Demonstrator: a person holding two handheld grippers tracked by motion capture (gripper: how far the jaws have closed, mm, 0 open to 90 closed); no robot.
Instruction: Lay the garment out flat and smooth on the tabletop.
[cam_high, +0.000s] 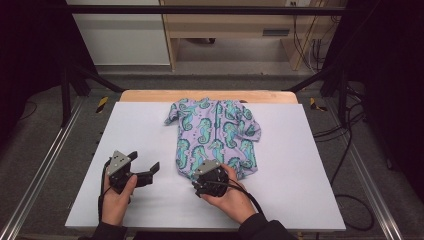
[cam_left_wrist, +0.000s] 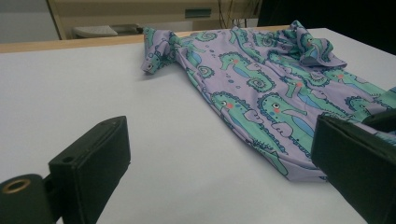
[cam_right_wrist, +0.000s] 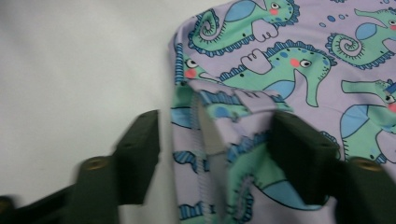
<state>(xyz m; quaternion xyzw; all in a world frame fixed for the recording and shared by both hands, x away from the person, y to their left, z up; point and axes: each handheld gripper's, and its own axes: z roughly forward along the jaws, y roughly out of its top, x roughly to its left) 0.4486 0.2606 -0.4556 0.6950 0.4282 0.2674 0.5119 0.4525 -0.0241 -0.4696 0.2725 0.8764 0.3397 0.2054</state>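
Note:
A small lilac garment (cam_high: 215, 135) printed with green seahorses lies flat on the white table (cam_high: 300, 175), neck end toward the far side. My right gripper (cam_high: 202, 172) is at its near hem. In the right gripper view the jaws stand open on either side of a raised fold of the garment (cam_right_wrist: 299, 56), with my right gripper (cam_right_wrist: 215, 123) resting over the hem. My left gripper (cam_high: 145, 161) sits open on bare table left of the hem, holding nothing. The left gripper view shows my left gripper (cam_left_wrist: 219, 135) pointing at the garment (cam_left_wrist: 261, 88) from the side.
A wooden strip (cam_high: 210, 95) runs along the table's far edge. Black frame posts (cam_high: 65, 90) stand at the back left and right, and cables (cam_high: 345, 145) trail on the floor to the right. A light cabinet (cam_high: 225, 35) stands beyond the table.

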